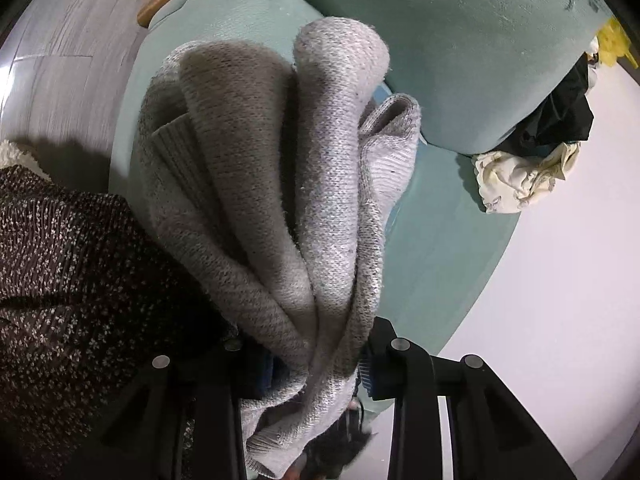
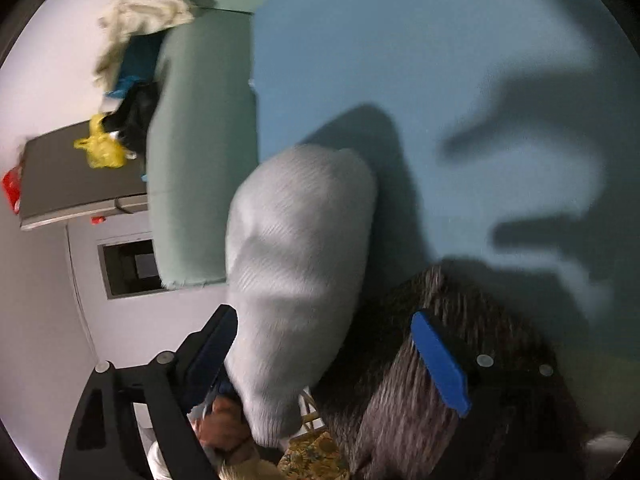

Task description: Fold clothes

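Observation:
A grey knit sweater [image 1: 280, 184] is bunched into thick folds and hangs over a teal sofa seat [image 1: 440, 240]. My left gripper [image 1: 312, 364] is shut on its gathered lower part, and the cloth hides most of the pads. In the right wrist view the same sweater [image 2: 296, 260] hangs as a pale lump. My right gripper [image 2: 328, 360] stands open and wide. The lump sits between the blue pads [image 2: 440, 364], close to the left one. A dark brown speckled knit garment [image 1: 80, 280] lies to the left, also under the right finger [image 2: 420, 420].
A teal sofa back cushion [image 1: 460, 60] stands behind. Cream cloth [image 1: 520, 180], a black garment [image 1: 560, 120] and a yellow bag [image 2: 102, 148] are piled beside the sofa. Grey floor [image 1: 60, 60] lies at the left. A hand [image 2: 224, 428] shows low in the right wrist view.

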A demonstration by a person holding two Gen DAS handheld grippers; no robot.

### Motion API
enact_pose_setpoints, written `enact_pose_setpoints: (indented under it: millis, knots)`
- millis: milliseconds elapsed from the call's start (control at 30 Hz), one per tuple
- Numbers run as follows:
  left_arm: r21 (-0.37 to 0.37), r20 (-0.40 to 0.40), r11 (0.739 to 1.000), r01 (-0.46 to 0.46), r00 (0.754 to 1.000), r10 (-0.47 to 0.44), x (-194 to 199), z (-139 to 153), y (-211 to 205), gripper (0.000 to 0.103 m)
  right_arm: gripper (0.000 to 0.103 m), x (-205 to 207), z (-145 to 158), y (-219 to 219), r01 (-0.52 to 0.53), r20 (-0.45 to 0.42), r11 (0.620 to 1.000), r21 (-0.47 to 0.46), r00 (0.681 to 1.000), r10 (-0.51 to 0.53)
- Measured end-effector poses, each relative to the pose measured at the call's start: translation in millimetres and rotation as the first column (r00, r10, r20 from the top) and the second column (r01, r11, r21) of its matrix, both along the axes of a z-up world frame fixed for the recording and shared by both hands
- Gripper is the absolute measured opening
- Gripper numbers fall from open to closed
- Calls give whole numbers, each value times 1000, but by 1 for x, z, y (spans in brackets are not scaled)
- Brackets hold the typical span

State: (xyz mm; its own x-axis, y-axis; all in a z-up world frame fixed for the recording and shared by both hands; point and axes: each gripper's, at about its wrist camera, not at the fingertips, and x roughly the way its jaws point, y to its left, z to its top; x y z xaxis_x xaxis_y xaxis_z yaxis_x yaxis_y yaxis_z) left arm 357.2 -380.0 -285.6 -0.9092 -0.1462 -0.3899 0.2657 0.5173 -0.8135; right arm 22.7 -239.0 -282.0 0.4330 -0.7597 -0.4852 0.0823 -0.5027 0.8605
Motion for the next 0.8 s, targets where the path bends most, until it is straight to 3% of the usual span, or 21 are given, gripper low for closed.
enact_pose_setpoints:
  millis: [167,367,433,467,533,567,633,767,800]
  knots:
    - [2,15,1000,3,1000,-3,-3,-1,-2,33,92,-8,-23,-52,-97,18,995,35,995,96]
    - [-27,45,999,21,999,-19,-9,2,-5,34,94,-5,-40,-87,-125,86,992,-15,988,126]
    - [-39,63,999,31,998,-29,-12,3,-6,34,92,-3,-45,-91,-114,87,993,-10,990,114]
    - [-47,78,998,38,996,-35,-13,4,-7,34,85,0,-45,-92,-110,72,994,-3,991,110]
    - [-74,132,995,71,989,-60,-17,7,-8,34,73,10,-39,-91,-111,7,994,20,994,110]
    - [-95,183,990,101,980,-83,-21,12,-8,34,65,13,-32,-91,-123,-53,992,34,991,125]
    - [-143,289,975,171,949,-125,-31,23,-8,34,59,23,-10,-92,-153,-207,986,62,965,162]
    - [-282,454,911,302,878,-151,-56,56,-10,34,54,43,46,-96,-184,-478,981,59,857,190]
    - [-314,466,894,321,872,-149,-63,65,-13,34,54,45,60,-97,-189,-530,980,54,827,189]
